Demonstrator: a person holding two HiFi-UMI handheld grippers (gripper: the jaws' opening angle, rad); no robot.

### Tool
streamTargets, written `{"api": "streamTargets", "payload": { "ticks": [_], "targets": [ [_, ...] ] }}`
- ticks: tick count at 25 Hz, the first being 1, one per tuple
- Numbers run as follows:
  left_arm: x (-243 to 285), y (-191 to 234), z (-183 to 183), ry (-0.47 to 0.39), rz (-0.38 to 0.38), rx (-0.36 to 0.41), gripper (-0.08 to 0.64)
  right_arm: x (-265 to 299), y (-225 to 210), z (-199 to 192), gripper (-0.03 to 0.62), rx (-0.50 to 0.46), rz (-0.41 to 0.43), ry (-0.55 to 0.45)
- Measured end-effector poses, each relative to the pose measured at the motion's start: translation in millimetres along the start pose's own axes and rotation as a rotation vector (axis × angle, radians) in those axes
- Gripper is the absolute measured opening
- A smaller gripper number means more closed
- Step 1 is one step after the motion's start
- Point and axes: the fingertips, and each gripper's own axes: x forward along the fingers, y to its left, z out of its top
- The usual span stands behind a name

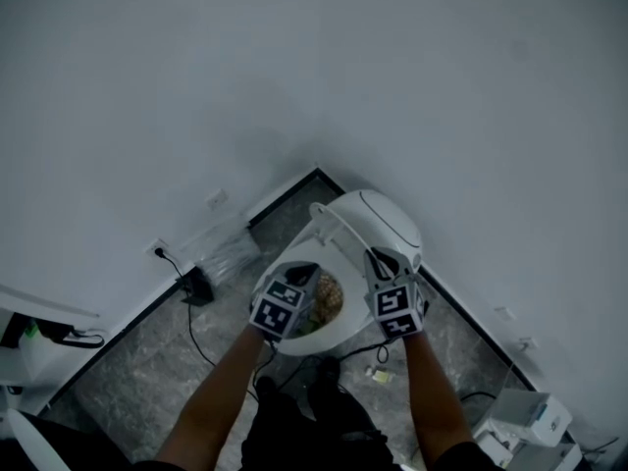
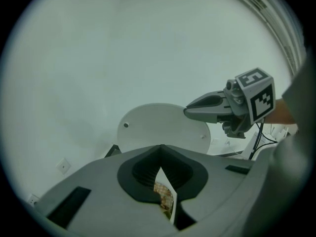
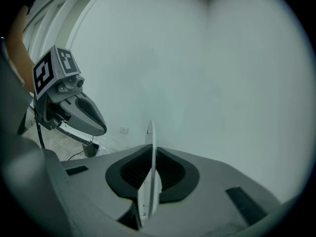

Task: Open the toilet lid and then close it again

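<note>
Toilet sits in the room corner on grey stone floor (image 1: pixel 128 371), both walls plain white. Toilet lid (image 2: pixel 158 127) is up off the bowl (image 1: pixel 339 335) and stands steeply. The head view catches it as a thin white edge in front of the rounded rear housing (image 1: pixel 385 219), and the left gripper view sees its flat underside face-on. Right tool (image 2: pixel 186 113) is clamped on the lid's rim. In the right gripper view the lid runs edge-on straight between the dark pads, which sit narrow with both against it. Left tool (image 3: pixel 102 128) is over the open bowl, just beside the right one and clear of the lid. Its jaws are drawn together to a thin slit and nothing is pinched. Only the white rim and some brownish patterned stuff in the bowl (image 1: pixel 329 297) show through the slit. Both forearms come in from the bottom of the head view. A black box with cable (image 1: pixel 196 287) sits on the floor at the left wall, and white equipment (image 1: pixel 525 420) at lower right.
</note>
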Motion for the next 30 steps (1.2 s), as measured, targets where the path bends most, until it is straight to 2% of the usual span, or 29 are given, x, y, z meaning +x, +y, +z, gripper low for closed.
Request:
{"api": "streamTargets", "payload": {
  "ticks": [6,14,17,20,30],
  "targets": [
    [-2.1,-1.9,15.2,-0.016,0.027,-0.010,0.007,9.0,-32.6,-5.1,0.034,-0.005,-0.009,0.004],
    [-3.7,-7.5,34.2,-0.027,0.061,-0.011,0.006,24.1,-68.1,-18.6,0.035,0.051,0.004,0.019],
    [-3.2,-10.1,43.0,-0.042,0.074,-0.018,0.006,30.0,-77.2,-18.5,0.035,0.106,0.008,0.017],
    [-2.2,-15.1,49.3,-0.052,0.080,-0.022,0.006,33.5,-88.8,-23.8,0.037,0.100,-0.001,0.027],
    [-1.2,-12.9,50.3,-0.050,0.107,-0.068,0.006,46.8,-117.6,-35.9,0.041,0.135,-0.005,0.060]
  ]
}}
